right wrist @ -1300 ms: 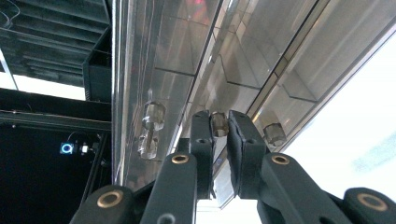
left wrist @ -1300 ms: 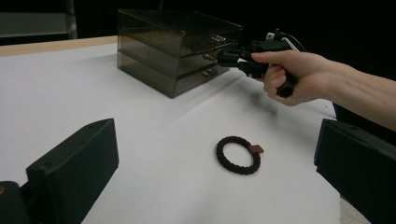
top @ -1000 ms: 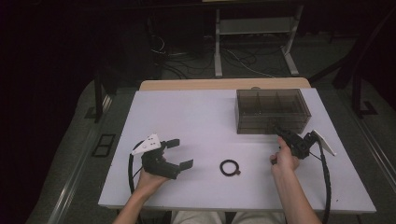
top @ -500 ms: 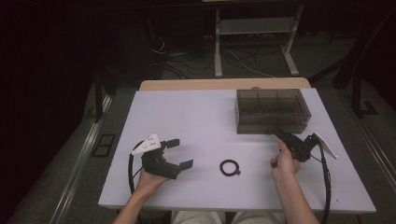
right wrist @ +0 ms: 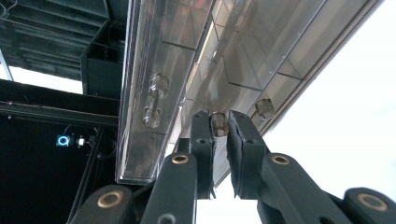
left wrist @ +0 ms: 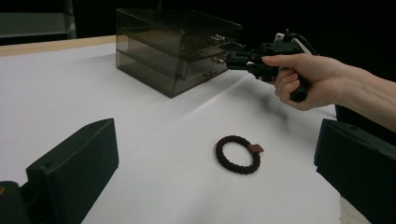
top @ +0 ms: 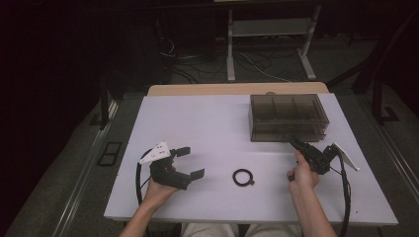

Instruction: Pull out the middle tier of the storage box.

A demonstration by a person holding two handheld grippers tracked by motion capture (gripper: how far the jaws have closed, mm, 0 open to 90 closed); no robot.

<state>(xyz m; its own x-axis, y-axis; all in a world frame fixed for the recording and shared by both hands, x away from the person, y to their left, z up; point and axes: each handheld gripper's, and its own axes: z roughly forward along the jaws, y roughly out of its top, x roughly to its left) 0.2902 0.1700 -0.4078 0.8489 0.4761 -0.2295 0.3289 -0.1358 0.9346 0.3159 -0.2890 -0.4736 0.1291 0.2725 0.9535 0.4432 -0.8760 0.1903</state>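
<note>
A smoky clear drawer box point(top: 286, 116) stands at the table's back right. My right gripper point(top: 292, 142) reaches its front face. In the right gripper view my right gripper point(right wrist: 219, 122) is shut on a small clear drawer knob point(right wrist: 218, 123), with two more knobs beside it. The left gripper view shows the drawer box point(left wrist: 173, 46) and the right gripper point(left wrist: 231, 57) at its drawers. A dark braided ring point(top: 243, 177) lies flat on the table between the hands. My left gripper point(top: 190, 162) rests at the left, open and holding nothing, pointing at the ring point(left wrist: 237, 154).
The white table top point(top: 212, 123) has a wooden strip along its far edge. A black cable point(top: 343, 192) trails from the right gripper towards the near right corner. Dark floor with cables and a stand lies beyond the table.
The right gripper has edged slightly towards the drawer box front. The left gripper and the ring have not moved.
</note>
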